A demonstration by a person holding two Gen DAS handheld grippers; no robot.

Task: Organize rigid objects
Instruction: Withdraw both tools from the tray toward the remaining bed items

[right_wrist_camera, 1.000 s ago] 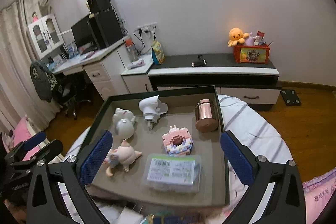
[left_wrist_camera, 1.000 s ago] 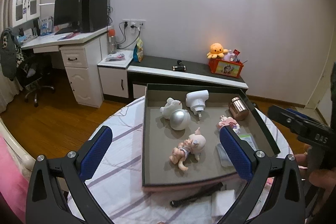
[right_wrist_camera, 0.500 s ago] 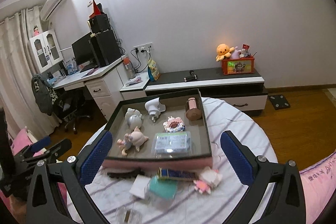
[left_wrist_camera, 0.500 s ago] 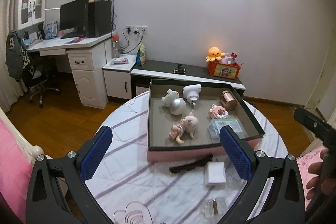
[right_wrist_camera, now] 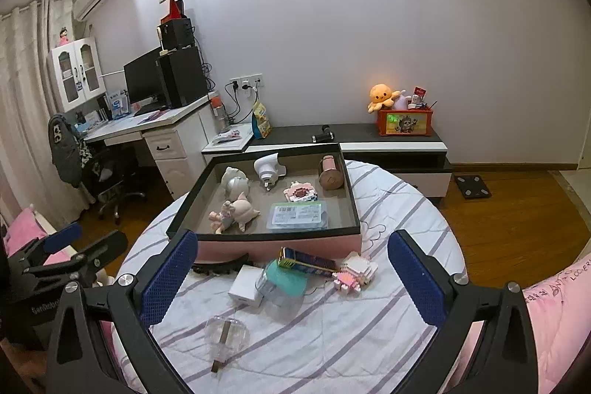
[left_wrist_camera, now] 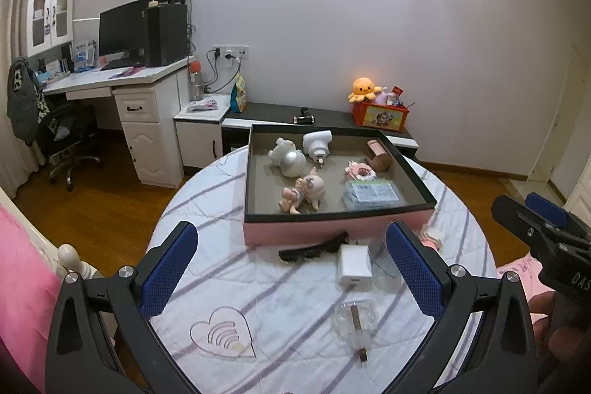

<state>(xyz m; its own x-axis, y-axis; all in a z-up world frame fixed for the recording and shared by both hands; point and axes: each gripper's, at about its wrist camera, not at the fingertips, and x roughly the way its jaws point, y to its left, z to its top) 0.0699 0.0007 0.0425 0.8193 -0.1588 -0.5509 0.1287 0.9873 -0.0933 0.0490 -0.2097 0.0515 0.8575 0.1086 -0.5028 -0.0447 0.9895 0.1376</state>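
Note:
A pink box with a black rim [left_wrist_camera: 336, 234] [right_wrist_camera: 277, 243] sits on the round striped table and holds several small toys, a rose-gold tin [right_wrist_camera: 331, 172] and a clear blister pack [right_wrist_camera: 297, 215]. Loose on the table in front of it lie a white adapter [left_wrist_camera: 354, 265] [right_wrist_camera: 246, 286], a clear plastic block [left_wrist_camera: 355, 319] [right_wrist_camera: 226, 335], a black hair clip [left_wrist_camera: 314, 248], a teal case [right_wrist_camera: 287, 281], a blue and gold box [right_wrist_camera: 308, 261] and a pink block figure [right_wrist_camera: 354, 274]. My left gripper [left_wrist_camera: 291, 272] and right gripper [right_wrist_camera: 291, 277] are both open, empty and held above the table's near side.
The table [left_wrist_camera: 280, 301] has a striped white cloth with a heart mark [left_wrist_camera: 223, 331]. Pink bedding lies at the left [left_wrist_camera: 22, 290] and right [right_wrist_camera: 557, 305]. A desk with a monitor [left_wrist_camera: 122, 32], an office chair [left_wrist_camera: 62, 135] and a low cabinet [right_wrist_camera: 369, 139] stand behind.
Both grippers have pulled back and up from the box. The loose items in front of the box have come into view. Both stay open and empty.

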